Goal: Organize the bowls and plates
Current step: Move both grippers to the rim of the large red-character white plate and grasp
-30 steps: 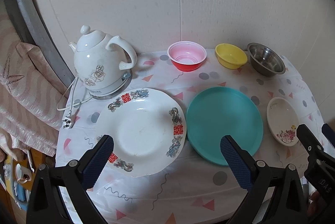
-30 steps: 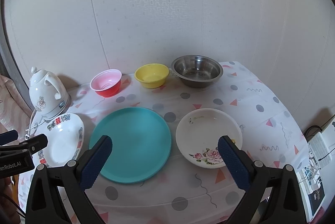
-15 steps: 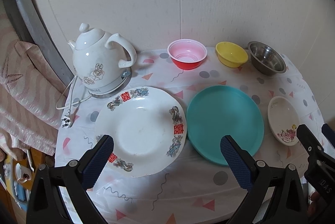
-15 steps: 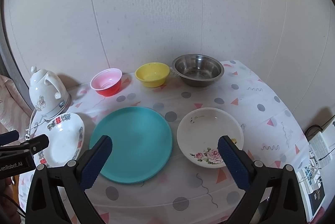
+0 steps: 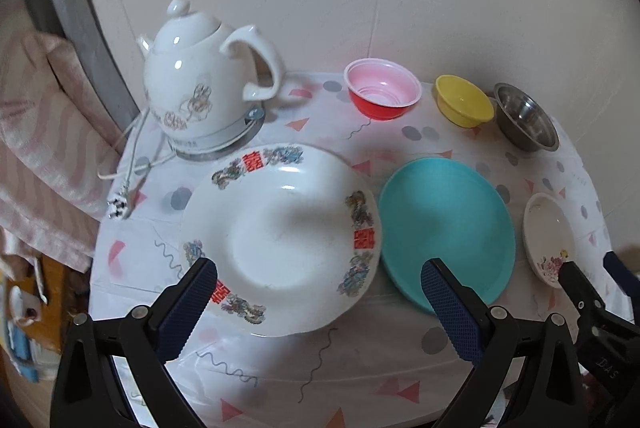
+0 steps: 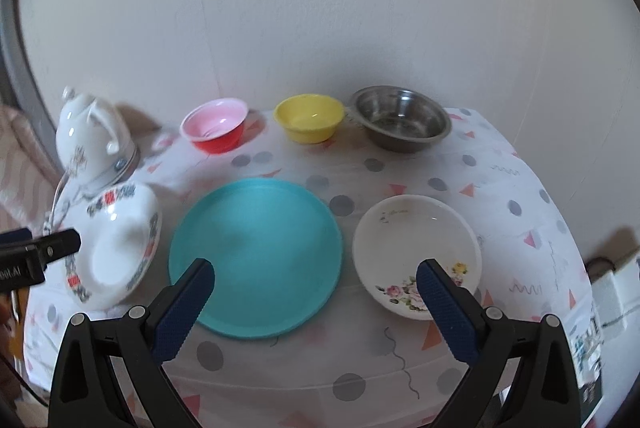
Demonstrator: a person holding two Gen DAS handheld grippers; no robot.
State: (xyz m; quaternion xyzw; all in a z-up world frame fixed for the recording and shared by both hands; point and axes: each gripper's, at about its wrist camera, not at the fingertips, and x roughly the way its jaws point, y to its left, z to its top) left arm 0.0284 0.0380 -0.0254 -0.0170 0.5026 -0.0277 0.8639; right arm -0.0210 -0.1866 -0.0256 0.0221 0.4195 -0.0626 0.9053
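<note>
A big white plate with red characters (image 5: 280,236) lies at the table's front left, a teal plate (image 5: 448,228) to its right, then a small white floral dish (image 5: 548,236). Along the wall stand a pink-red bowl (image 5: 382,93), a yellow bowl (image 5: 464,105) and a steel bowl (image 5: 526,121). My left gripper (image 5: 320,296) is open and empty above the near edge of the white plate. My right gripper (image 6: 316,296) is open and empty over the near edge of the teal plate (image 6: 256,256), with the floral dish (image 6: 416,252) by its right finger.
A white ceramic kettle (image 5: 200,95) on its base stands at the back left, its cord and plug (image 5: 120,205) trailing to the table's left edge. A striped pink cloth (image 5: 36,131) hangs left of the table. The wall is close behind the bowls.
Both grippers have moved forward and lower towards the table, so the plates look larger. Both stay open. No dish has moved.
</note>
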